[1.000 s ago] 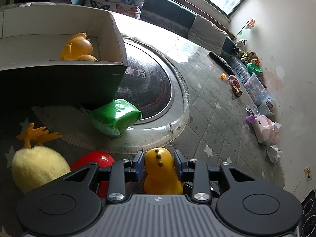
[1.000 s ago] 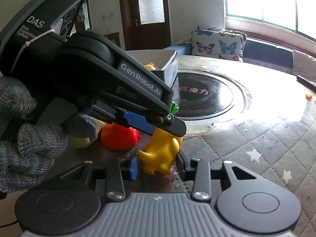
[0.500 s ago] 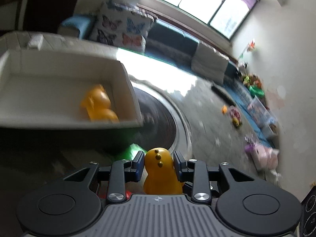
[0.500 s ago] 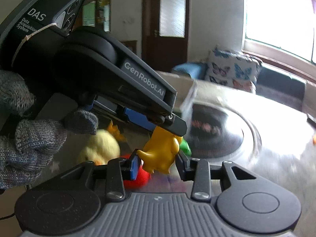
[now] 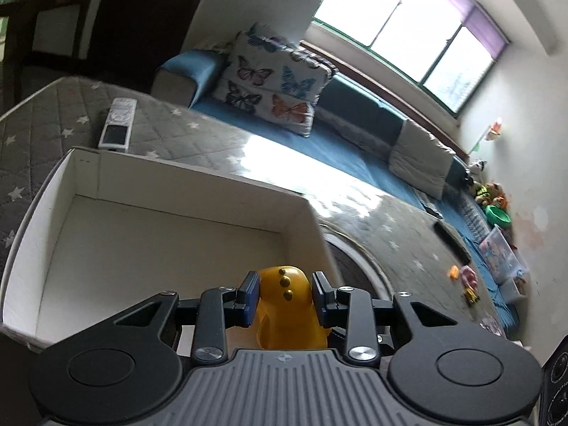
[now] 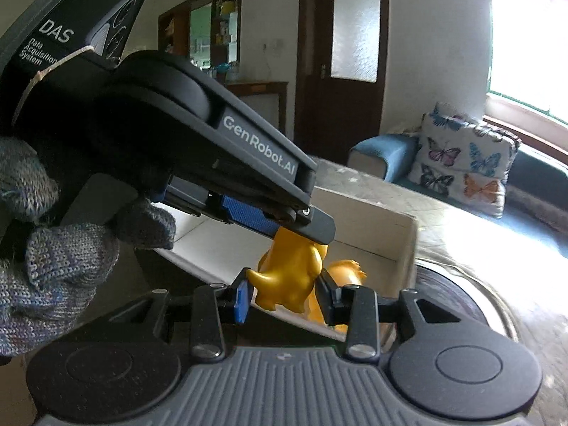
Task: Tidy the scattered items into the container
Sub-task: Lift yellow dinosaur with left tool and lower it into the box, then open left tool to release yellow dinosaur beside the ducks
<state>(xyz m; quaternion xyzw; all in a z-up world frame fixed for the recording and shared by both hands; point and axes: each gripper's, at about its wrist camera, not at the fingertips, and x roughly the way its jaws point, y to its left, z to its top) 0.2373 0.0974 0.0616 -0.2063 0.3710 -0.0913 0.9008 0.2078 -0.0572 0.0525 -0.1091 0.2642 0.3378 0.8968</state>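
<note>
My left gripper (image 5: 284, 296) is shut on a yellow dinosaur toy (image 5: 285, 310) and holds it above the open white cardboard box (image 5: 106, 184). In the right wrist view the same toy (image 6: 291, 277) hangs from the left gripper (image 6: 284, 223) over the box (image 6: 397, 227), between my right gripper's (image 6: 284, 300) open fingers, which do not clamp it. A second orange-yellow toy (image 6: 346, 273) lies in the box behind it.
A white remote (image 5: 119, 124) lies on the grey star-quilted table cover beyond the box. A round dark hotplate (image 6: 451, 301) sits in the table to the right of the box. A sofa with a butterfly cushion (image 5: 273, 81) stands behind the table.
My left gripper has lifted the yellow dinosaur off the table and carried it up over the box. The right gripper has followed it upward. The table toys have left view.
</note>
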